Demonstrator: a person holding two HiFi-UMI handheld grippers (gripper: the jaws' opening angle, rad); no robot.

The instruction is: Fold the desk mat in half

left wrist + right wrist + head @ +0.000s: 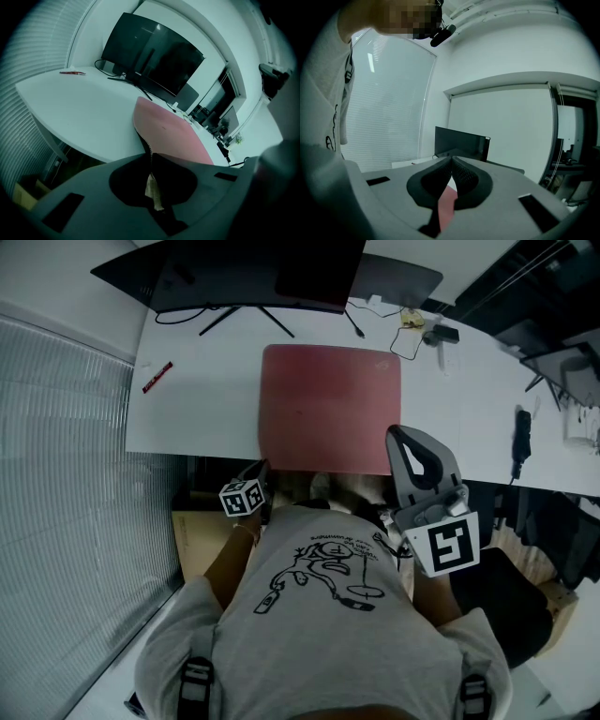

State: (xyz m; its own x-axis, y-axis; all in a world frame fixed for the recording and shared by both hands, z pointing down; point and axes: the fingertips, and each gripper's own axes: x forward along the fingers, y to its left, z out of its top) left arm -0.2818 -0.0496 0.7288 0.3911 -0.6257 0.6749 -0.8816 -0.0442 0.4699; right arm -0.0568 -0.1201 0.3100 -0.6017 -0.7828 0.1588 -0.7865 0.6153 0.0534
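Left gripper view: your left hand-held gripper point(149, 154) has its jaws pinched together on the near edge of the desk mat point(174, 133), close to its near-left corner. That edge curls up off the worktop point(84, 108) into the jaws. The rest of the pink mat lies flat, running away toward the monitor point(150, 58).

Right gripper view: your right hand-held gripper point(451, 161) has its jaws closed too, tips meeting. Pink shows in the gap behind the tips, but you can't tell whether mat is actually caught there or just lies below. Head view puts this gripper over the mat's near-right corner, pointing roughly level.

Step in hand, as judged: grasp of the near edge, start of the lift. The fold itself is not yet made, and the mat sits fully open in the middle of the worktop, its near edge at the worktop's front edge.

Next move likely calls for:
- confirming the right corner is held, regrasp if not
- raising both near corners together
- carrying them over toward the far edge by the monitor stand
- keeping both sides even so the edges line up

Risk: with one corner only, the mat twists or drags.
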